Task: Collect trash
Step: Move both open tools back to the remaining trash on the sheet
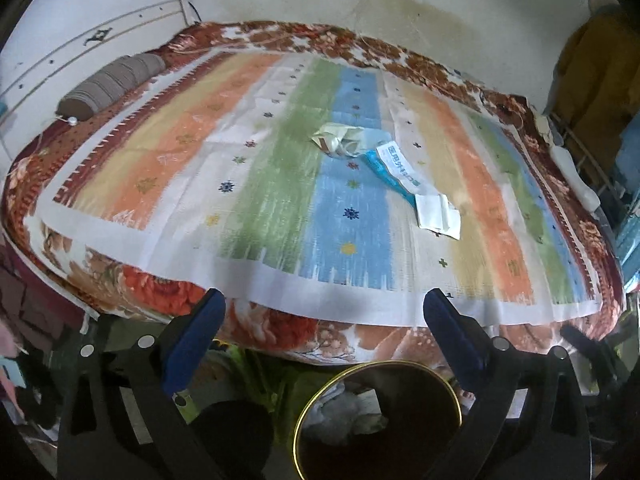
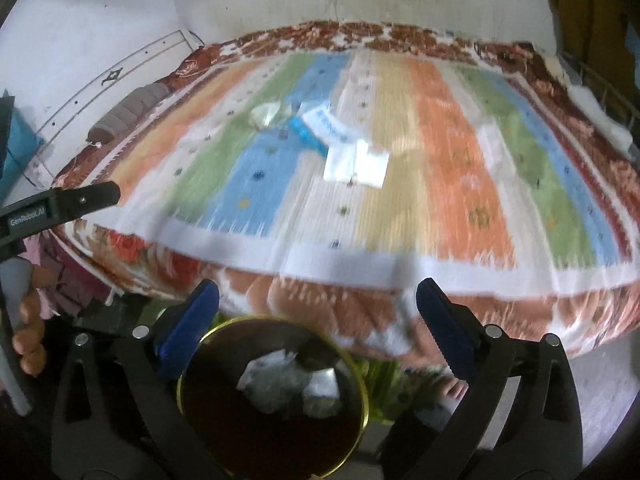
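Gaping empty over bin rim, both grippers, perhaps clear of bed edge.

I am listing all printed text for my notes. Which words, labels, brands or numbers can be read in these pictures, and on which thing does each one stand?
"GenRobot.AI": white letters on the black finger of the left gripper, seen in the right wrist view.
Blue Chinese characters on the white and teal paper packet lying on the striped bed cover: too blurred to read with certainty.
No other text is legible.
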Available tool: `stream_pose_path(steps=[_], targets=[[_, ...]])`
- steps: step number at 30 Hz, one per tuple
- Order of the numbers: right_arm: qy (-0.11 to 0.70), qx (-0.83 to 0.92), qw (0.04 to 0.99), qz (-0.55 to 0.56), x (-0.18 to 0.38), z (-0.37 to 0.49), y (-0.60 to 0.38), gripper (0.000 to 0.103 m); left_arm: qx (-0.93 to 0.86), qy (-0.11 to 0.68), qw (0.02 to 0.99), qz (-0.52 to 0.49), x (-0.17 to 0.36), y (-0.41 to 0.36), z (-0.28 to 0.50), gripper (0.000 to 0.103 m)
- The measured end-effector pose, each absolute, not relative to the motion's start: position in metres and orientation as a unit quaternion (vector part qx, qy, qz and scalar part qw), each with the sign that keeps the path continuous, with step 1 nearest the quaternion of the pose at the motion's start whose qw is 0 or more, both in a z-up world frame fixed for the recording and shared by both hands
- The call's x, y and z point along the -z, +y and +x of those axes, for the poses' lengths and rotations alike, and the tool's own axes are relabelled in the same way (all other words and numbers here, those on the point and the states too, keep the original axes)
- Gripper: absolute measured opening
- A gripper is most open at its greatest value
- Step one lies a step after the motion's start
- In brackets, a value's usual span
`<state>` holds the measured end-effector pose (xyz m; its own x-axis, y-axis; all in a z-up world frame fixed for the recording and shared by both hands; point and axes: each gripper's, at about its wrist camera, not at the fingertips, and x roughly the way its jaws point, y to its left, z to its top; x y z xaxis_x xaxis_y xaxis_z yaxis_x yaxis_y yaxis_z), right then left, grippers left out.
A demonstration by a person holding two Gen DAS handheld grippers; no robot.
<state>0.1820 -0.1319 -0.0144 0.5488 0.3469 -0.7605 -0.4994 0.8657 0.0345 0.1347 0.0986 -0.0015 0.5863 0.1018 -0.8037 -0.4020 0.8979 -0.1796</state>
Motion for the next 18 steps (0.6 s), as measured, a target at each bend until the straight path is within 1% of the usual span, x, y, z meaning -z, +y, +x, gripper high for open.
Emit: stream_pose_path(steps=[7,13,18], targets=[[0.378,-0.248,0.885,-0.111,0.0,0.223,-0.117,0.094,-0.133,0.412,0.885,-0.172,-0.008,0.111,0.16,0.097],[0.394,-0.246,0.878,-0.113,0.008,0.252,-0.107,0.094,-0.103,0.418,0.878,-0.21,-0.002,0.124,0.189,0.097],[0.405,-0.242,0.876,-0.098,0.016,0.273,-0.103,0.094,-0.097,0.405,0.89,-0.184,-0.003,0.134,0.215,0.097]])
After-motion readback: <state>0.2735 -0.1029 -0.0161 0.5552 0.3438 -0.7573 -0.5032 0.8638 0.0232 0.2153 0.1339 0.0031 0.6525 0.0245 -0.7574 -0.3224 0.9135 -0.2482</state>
